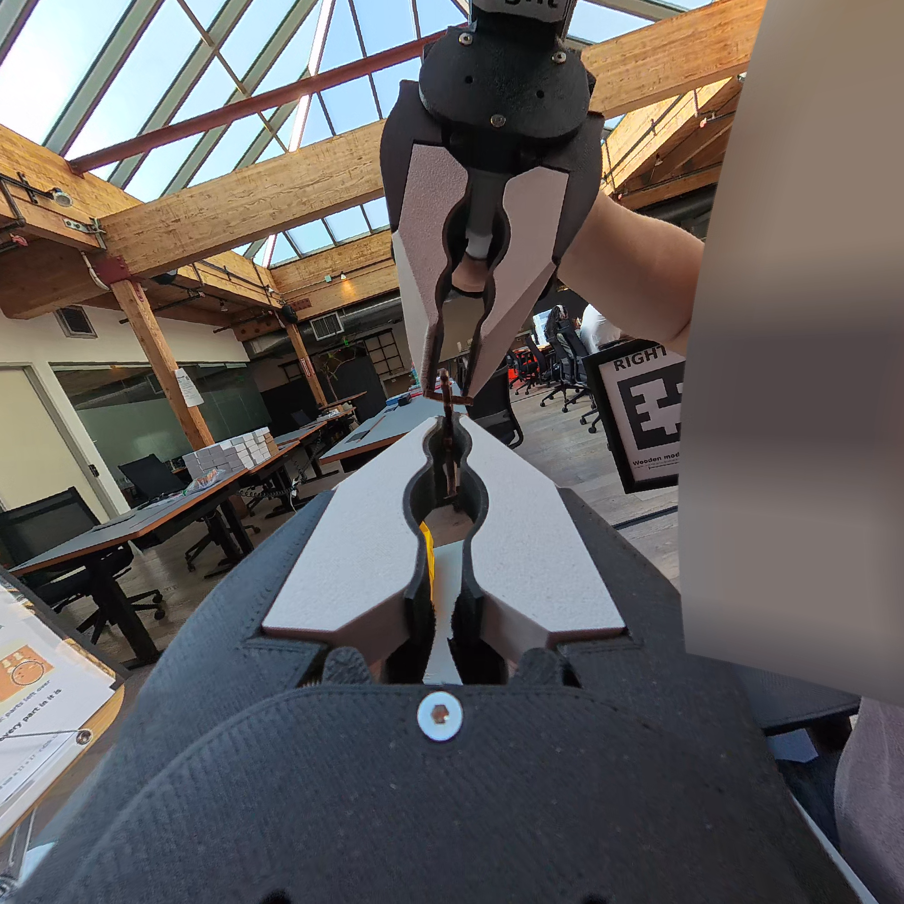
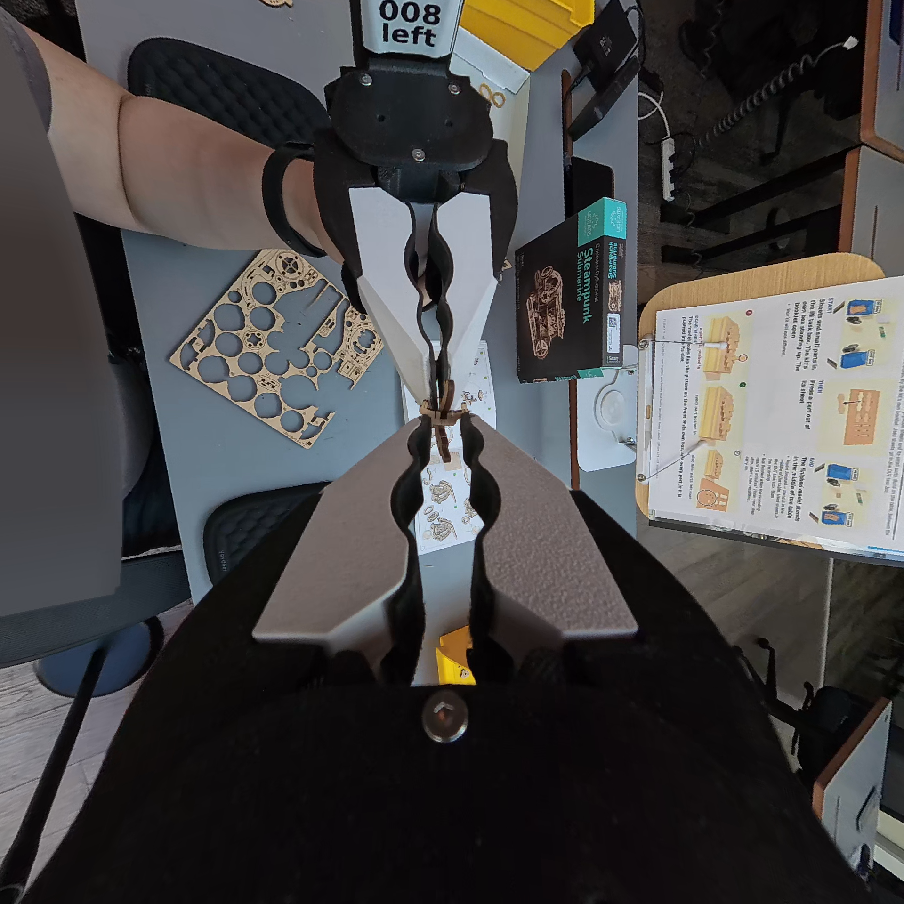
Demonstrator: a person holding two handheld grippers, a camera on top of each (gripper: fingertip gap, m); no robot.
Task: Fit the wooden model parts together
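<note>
Tip to tip above the bench [image 2: 220,440]: left gripper [image 1: 449,419] pinching a thin wooden part [image 1: 450,457] upright, right gripper [image 2: 442,421] clamped across a small crosspiece [image 2: 441,415] meeting it. Below, punched-out wooden sheet [image 2: 274,342] lying flat, kit box [image 2: 570,293] beside it.

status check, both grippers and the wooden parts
Left gripper shut on upright wooden strip. Right gripper pinching small cross piece, tip to tip. Nothing in the way.
</note>
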